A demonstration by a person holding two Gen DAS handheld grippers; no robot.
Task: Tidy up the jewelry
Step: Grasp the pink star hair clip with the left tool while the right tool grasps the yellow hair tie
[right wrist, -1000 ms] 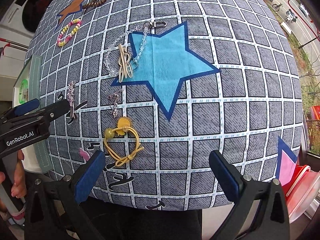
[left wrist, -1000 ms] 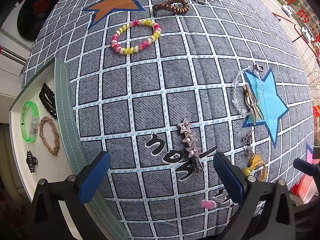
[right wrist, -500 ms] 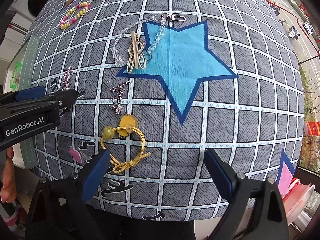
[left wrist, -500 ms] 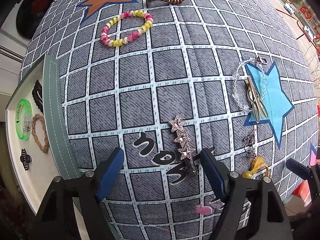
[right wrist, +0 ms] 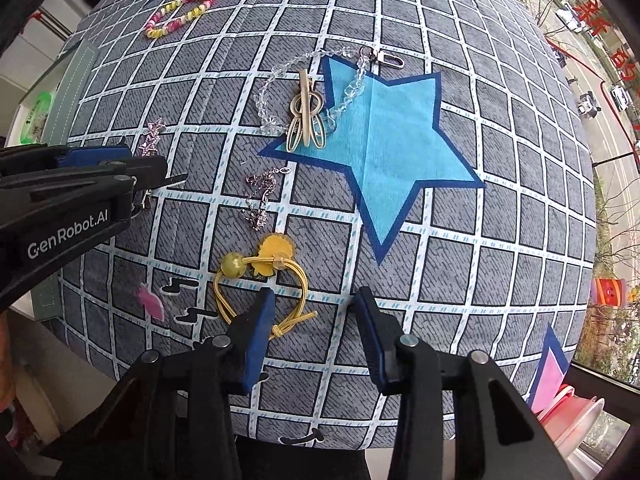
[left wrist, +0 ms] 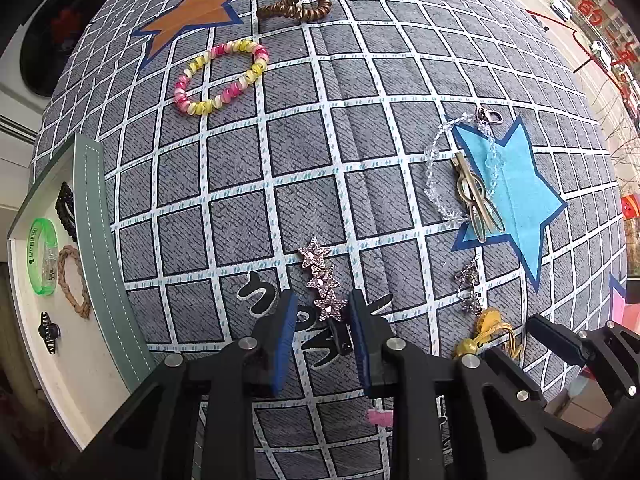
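Three glittery stars form one clip (left wrist: 322, 280) — checked quilted cloth (left wrist: 360, 140) beneath.

On your left, the tray (left wrist: 93, 216) holds 4 pieces. The star hair clip (left wrist: 322, 280) lies mid-cloth, the hair tie (right wrist: 256, 284) right of it, the bead bracelet (left wrist: 220, 76) behind.

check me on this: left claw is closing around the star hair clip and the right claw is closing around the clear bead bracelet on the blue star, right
Not quite. The left claw is closing around the star hair clip, but the right claw is closing around the yellow hair tie, not the clear bead bracelet, which lies farther off, partly on the blue star. The right wrist view shows it.
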